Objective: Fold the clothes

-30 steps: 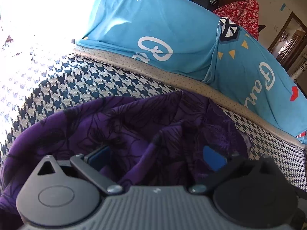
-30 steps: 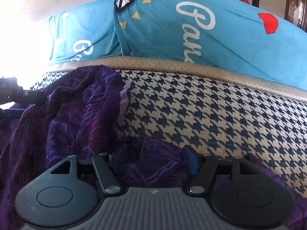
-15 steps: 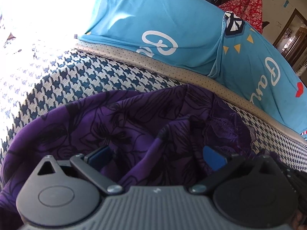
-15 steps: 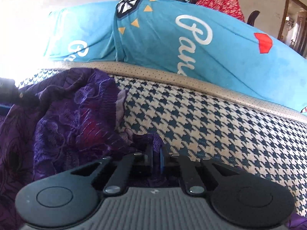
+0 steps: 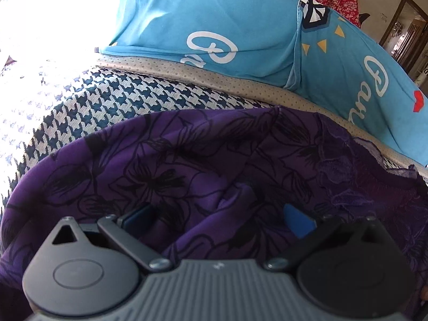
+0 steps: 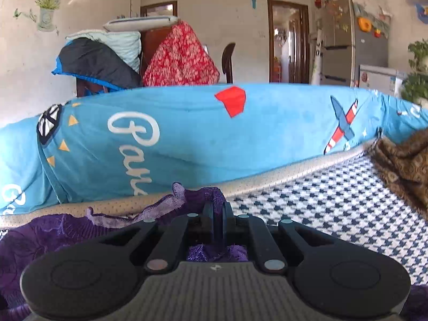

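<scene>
Pinching a lacy purple edge, the right gripper (image 6: 217, 214) has its jaws pressed together on the garment (image 6: 48, 238), which trails off to the left from there. On the houndstooth cover (image 6: 334, 195) that garment lies bunched in front of the blue bolster (image 6: 200, 136), no clear long axis to call. Left gripper (image 5: 216, 214) stands wide, blue pads (image 5: 297, 220) apart, floral purple cloth heaped between them but not pinched. No containers anywhere near the bolster. Brown cloth (image 6: 401, 163) sits at the bolster's right end, well apart from the garment.
</scene>
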`<action>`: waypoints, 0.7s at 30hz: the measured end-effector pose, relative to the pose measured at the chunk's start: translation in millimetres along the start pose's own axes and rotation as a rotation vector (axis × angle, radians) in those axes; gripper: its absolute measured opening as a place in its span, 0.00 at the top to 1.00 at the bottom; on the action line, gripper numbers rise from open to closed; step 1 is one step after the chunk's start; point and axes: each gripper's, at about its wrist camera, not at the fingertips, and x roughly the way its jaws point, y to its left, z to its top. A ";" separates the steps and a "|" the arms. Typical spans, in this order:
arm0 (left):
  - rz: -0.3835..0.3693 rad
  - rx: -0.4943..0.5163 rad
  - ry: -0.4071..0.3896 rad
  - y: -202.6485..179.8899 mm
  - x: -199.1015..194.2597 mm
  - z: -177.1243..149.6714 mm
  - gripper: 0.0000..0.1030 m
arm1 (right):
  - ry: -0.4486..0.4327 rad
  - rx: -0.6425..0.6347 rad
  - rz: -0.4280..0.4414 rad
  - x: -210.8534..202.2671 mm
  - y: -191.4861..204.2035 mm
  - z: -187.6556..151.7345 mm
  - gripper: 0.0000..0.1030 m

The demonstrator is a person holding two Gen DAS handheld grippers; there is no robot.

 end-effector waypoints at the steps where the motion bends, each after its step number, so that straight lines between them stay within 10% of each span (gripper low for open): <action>1: 0.002 0.001 0.001 -0.4 0.0 -0.2 0.00 | 0.039 0.007 -0.013 4.7 -2.0 -1.4 0.93; 9: 0.018 0.007 0.013 0.3 2.3 -3.3 0.00 | -0.018 0.060 -0.037 -5.5 -14.8 8.3 0.84; 21: 0.040 -0.008 0.021 0.8 4.8 -4.2 0.00 | 0.016 -0.022 0.339 0.1 15.7 7.6 0.57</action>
